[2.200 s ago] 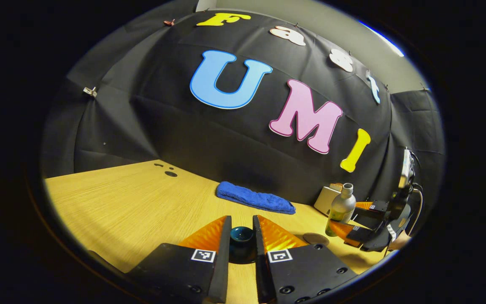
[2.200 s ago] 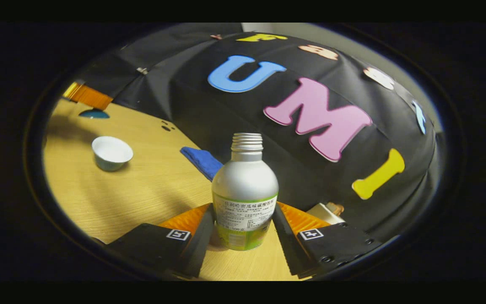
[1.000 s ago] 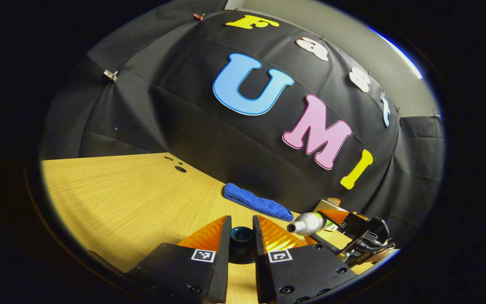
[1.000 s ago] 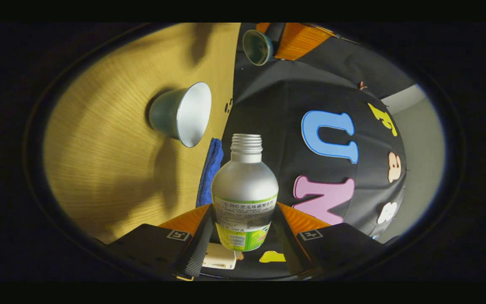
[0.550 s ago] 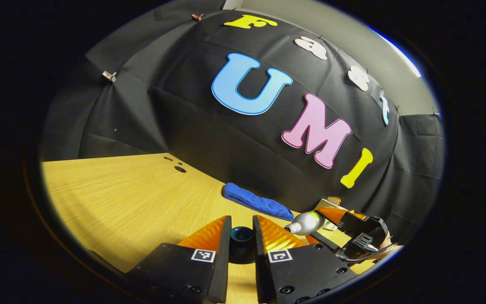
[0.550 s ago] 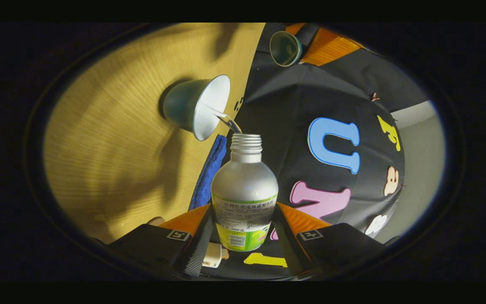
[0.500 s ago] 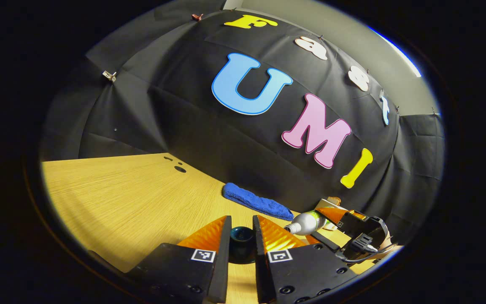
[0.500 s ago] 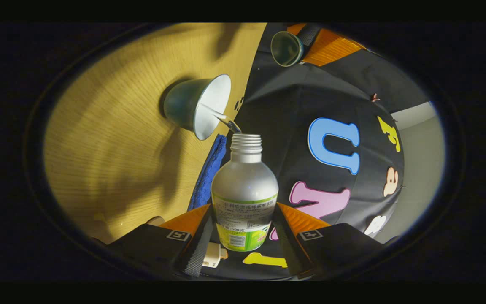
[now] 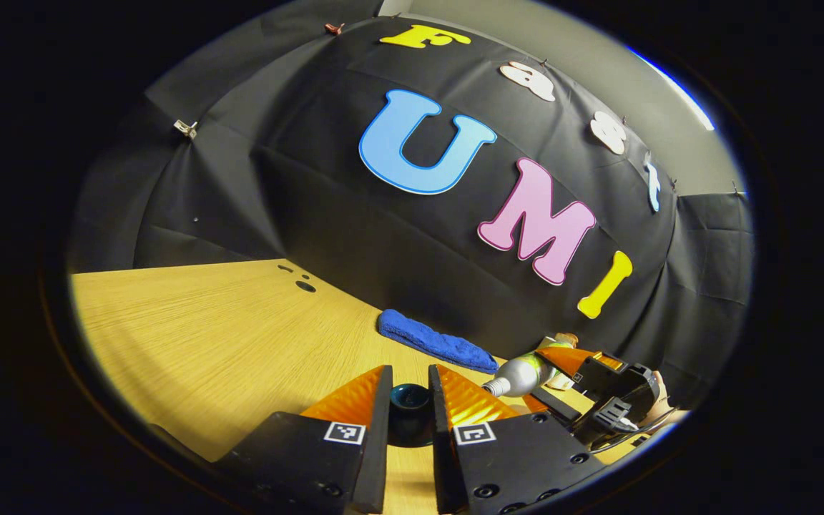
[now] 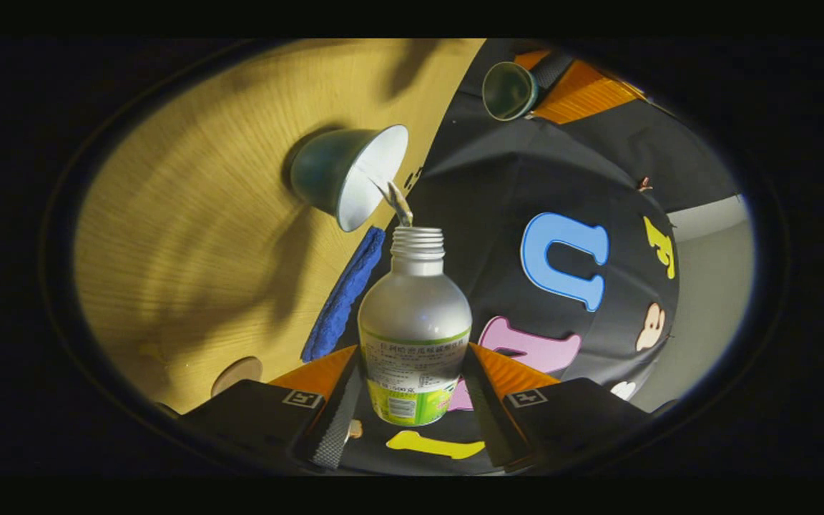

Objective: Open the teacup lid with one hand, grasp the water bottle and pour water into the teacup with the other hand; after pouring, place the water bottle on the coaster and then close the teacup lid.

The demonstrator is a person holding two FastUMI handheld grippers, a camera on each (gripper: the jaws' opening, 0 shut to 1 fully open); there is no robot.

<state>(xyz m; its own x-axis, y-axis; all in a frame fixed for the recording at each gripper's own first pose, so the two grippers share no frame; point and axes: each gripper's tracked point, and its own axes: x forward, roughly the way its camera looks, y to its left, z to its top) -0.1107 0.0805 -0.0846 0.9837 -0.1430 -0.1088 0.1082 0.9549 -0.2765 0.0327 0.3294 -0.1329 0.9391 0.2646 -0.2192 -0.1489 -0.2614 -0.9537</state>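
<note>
My right gripper [image 10: 412,390] pinched the tilted water bottle [image 10: 415,325], a thin stream [image 10: 399,204] entering the open teacup [image 10: 347,175] on the table [image 10: 190,236]. My left gripper [image 9: 410,415] clamped the teacup lid [image 9: 410,400], raised at the far left.

I see dim, warm light on the table [image 10: 190,236], soft shadows, heavy fisheye bending at edges, slight blur.

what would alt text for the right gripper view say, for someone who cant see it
The right gripper clamps a capless water bottle, tipped so a thin stream of water runs from its mouth into the open teacup on the wooden table. A blue cloth and round coaster lie nearby; the left gripper holds the lid.
</note>
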